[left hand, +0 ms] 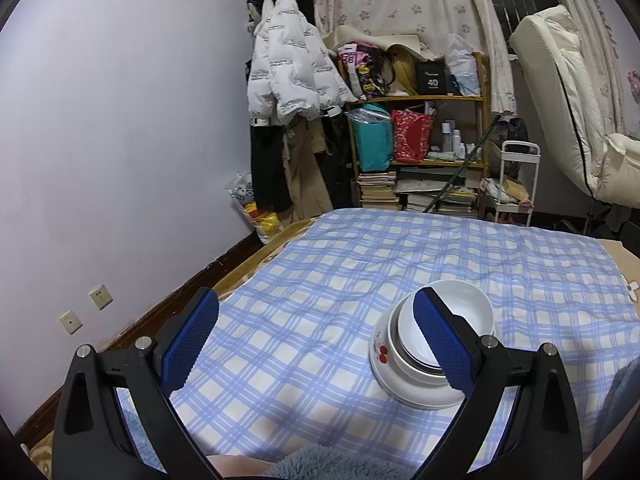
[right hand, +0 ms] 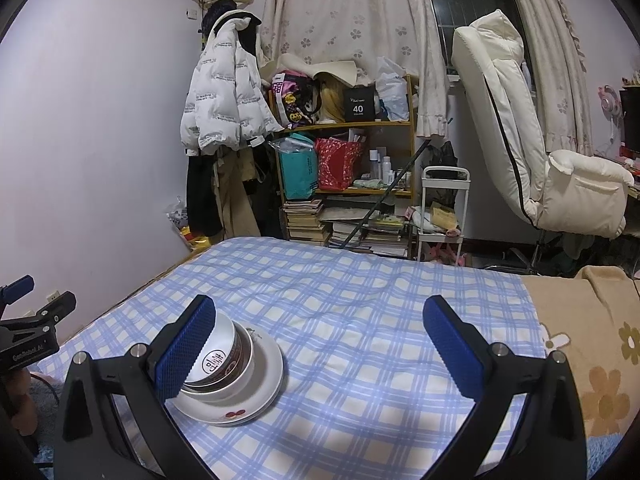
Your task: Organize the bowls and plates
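A stack of dishes rests on the blue checked cloth [left hand: 320,280]: a white plate with a red cherry mark [left hand: 390,364] at the bottom and white bowls [left hand: 464,308] nested on it. In the right wrist view the same plate [right hand: 256,396] carries a bowl with a brown band and lettering [right hand: 224,356]. My left gripper [left hand: 316,336] is open, and its right finger overlaps the stack in view. My right gripper [right hand: 318,350] is open too, its left finger in front of the bowls. Neither holds anything.
The cloth [right hand: 360,320] covers a bed with a beige flowered blanket [right hand: 592,352] at the right. Beyond stand a cluttered shelf [left hand: 416,136], a hanging white jacket [left hand: 284,68], a white trolley [right hand: 440,208] and a white chair [right hand: 520,132]. The wall runs along the left.
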A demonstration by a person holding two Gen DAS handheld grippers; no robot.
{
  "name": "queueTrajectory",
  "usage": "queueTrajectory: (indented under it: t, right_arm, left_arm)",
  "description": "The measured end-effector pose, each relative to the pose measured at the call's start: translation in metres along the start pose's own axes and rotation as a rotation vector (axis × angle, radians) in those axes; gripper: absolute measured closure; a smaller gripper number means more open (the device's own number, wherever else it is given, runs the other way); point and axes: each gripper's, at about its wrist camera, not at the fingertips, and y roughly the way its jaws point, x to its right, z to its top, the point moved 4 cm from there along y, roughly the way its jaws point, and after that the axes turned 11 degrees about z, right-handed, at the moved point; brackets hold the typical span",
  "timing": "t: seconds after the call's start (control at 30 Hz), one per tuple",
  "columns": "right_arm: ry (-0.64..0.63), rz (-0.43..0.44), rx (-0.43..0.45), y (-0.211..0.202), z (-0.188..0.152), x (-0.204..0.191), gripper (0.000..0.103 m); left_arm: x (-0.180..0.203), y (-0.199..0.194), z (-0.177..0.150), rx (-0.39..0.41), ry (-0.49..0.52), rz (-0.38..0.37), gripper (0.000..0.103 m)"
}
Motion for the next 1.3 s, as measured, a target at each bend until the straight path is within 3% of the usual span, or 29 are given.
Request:
queueTrajectory:
  t: [0.33,1.3]
  right_arm:
    - [0.001,0.002,0.0,-0.0003,0.0013,0.0008,0.0]
    - [-0.001,0.004,-0.007,-0.0012,0.0032,0.0042,0.0]
  left_arm:
    - [-0.0071,0.0034,-0.0001,0.004,-0.018,0.007,0.001]
    - [-0.0034,-0.0047,0.002,0.021,-0.007,-0.008,0.001]
